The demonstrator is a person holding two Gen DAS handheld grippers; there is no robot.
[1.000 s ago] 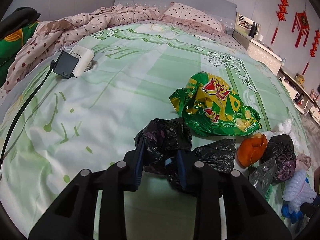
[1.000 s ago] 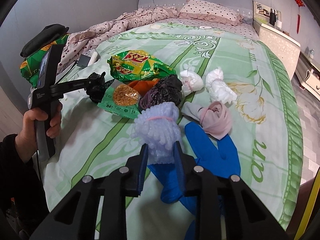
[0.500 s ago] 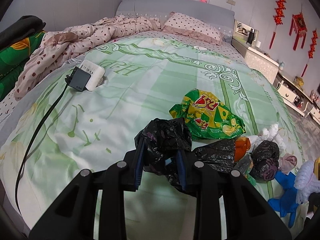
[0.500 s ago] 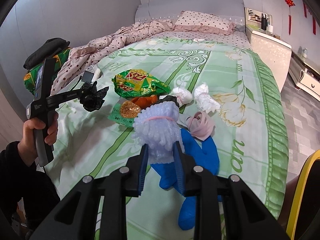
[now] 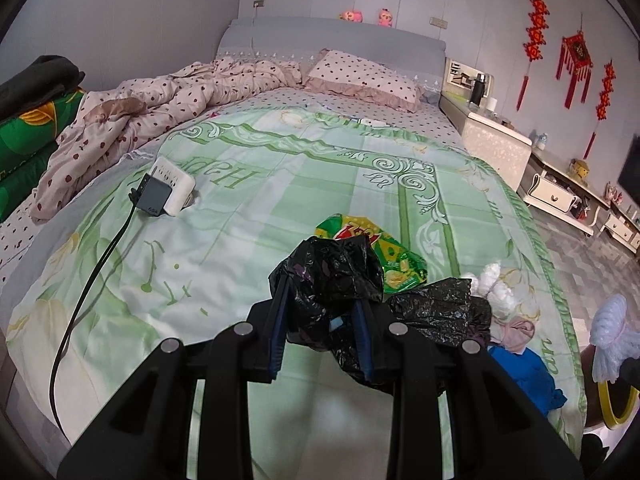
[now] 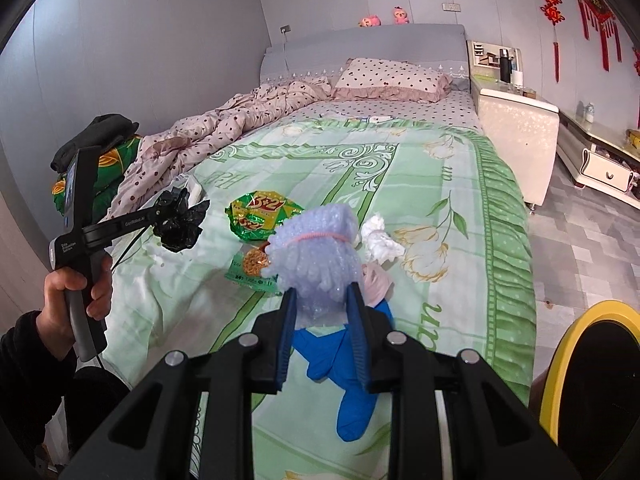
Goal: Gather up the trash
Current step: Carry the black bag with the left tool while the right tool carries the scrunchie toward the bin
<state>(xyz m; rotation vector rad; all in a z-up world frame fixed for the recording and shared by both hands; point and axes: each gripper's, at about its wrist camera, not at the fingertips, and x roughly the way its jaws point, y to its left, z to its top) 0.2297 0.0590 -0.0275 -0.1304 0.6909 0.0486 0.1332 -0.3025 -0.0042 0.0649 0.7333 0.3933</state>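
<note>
My left gripper [image 5: 320,320] is shut on a crumpled black plastic bag [image 5: 332,272] and holds it above the bed; the bag also shows in the right wrist view [image 6: 180,224]. My right gripper [image 6: 322,320] is shut on a pale blue bubble-wrap bundle [image 6: 316,252] tied with a pink band, lifted above the bed. On the green quilt lie a green snack bag [image 6: 260,216], white tissue wads [image 6: 380,240], a pink cloth [image 6: 378,280], a blue glove [image 6: 344,364] and another black bag [image 5: 440,308].
A yellow-rimmed bin [image 6: 592,376] stands at the right by the bed's foot. A white power strip with a black charger [image 5: 168,192] and cable lies on the quilt's left. A rumpled dotted duvet [image 5: 160,108] and pillow are at the head. A white bedside cabinet [image 6: 516,136] is at right.
Both grippers have risen and pulled back from the bed with their loads. The trash pile now looks farther away, and the yellow bin has come into the right wrist view.
</note>
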